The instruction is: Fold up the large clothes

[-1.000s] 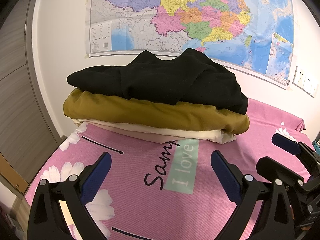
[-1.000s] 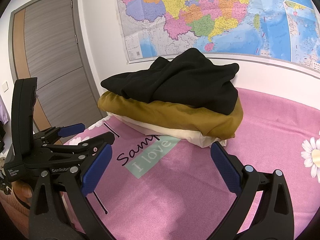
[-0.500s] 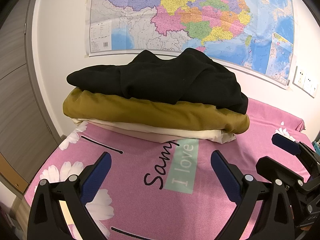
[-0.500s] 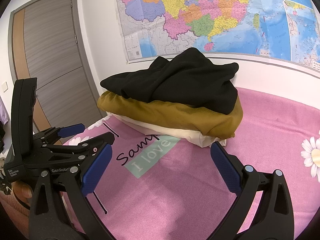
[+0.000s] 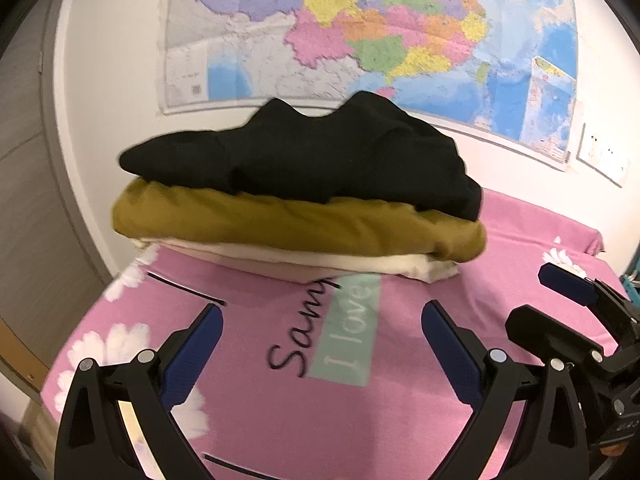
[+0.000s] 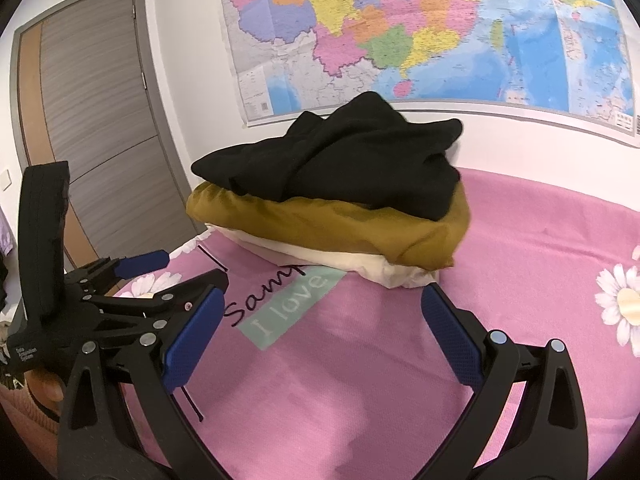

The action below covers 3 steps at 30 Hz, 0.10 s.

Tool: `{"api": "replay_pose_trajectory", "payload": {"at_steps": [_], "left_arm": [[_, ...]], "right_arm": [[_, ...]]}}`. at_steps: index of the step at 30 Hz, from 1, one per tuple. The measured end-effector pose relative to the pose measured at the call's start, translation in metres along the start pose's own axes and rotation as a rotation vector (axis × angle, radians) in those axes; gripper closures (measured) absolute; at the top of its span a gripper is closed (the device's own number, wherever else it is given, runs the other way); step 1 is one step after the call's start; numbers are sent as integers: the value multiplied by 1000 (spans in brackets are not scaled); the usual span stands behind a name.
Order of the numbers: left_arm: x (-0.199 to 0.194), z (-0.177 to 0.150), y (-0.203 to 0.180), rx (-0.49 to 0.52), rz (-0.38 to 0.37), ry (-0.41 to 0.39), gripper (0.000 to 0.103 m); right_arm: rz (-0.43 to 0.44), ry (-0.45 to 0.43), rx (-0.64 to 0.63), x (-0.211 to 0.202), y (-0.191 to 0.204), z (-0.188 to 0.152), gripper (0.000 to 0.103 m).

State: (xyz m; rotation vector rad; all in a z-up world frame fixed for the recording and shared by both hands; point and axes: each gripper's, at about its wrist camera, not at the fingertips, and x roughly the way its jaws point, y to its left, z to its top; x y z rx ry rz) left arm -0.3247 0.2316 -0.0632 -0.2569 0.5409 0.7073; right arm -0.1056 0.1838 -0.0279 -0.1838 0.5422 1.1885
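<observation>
A stack of folded clothes lies at the far end of the pink bed: a black garment (image 5: 312,160) on top, loosely folded, a mustard one (image 5: 304,224) under it and a cream one (image 5: 320,260) at the bottom. The stack also shows in the right wrist view, with the black garment (image 6: 340,160) over the mustard one (image 6: 332,228). My left gripper (image 5: 322,344) is open and empty, short of the stack above the bed. My right gripper (image 6: 322,332) is open and empty, also short of the stack. The left gripper (image 6: 132,292) shows at the left of the right wrist view.
The pink bedspread (image 5: 360,420) has daisies and the print "I love" (image 5: 352,328). A map (image 5: 360,28) hangs on the white wall behind the stack. A grey door (image 6: 92,128) stands at the left. Wall switches (image 5: 604,156) are at the right.
Both views have shifted slightly and are a little blurred; the stack sits a bit higher in each view. Both grippers stay open and empty.
</observation>
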Motion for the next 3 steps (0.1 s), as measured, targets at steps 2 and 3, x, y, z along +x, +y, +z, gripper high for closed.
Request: {"api": "replay_pose_trajectory", "payload": {"at_steps": [2,3], "left_arm": [[5,0,-10,12,-25,26,7],[7,0,-15,20,-40,33,7]], "right_arm": [[-24,-4,8,-7,-8,-3,6],[-46,-1,18,-12,-15,-4,6]]}}
